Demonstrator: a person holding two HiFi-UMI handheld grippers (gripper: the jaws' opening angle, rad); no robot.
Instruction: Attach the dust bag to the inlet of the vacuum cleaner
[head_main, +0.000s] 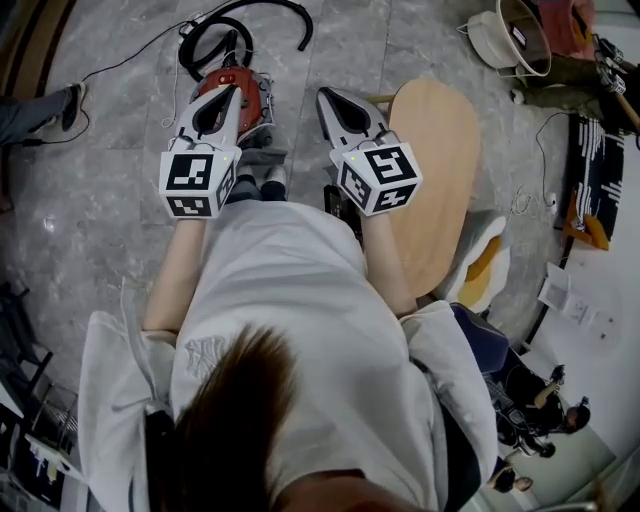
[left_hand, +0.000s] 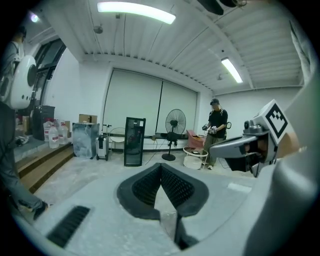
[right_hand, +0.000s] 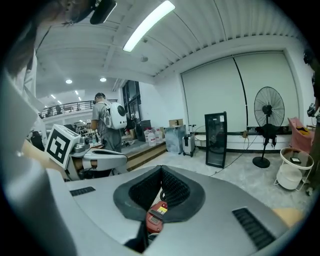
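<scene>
**Item: dust bag fitting, floor station**

- Left tongs: jaws pressed together, nothing between them. They are held up in front of the person, well above the floor.
- Right tongs: jaws likewise together and empty, level with the left pair.
- Red round-bodied vacuum cleaner: sits on the grey stone floor beyond the person's feet, below both tong tips. Its black coiled hose lies behind it.
- Dust bag: not made out in any view; inlet not visible.
- Step, as judged: no handling in hand. Whether the bag is fitted cannot be told.
- Next move, if unfitted: lower the tongs, part the jaws, locate the bag and line its collar up with the inlet.
</scene>
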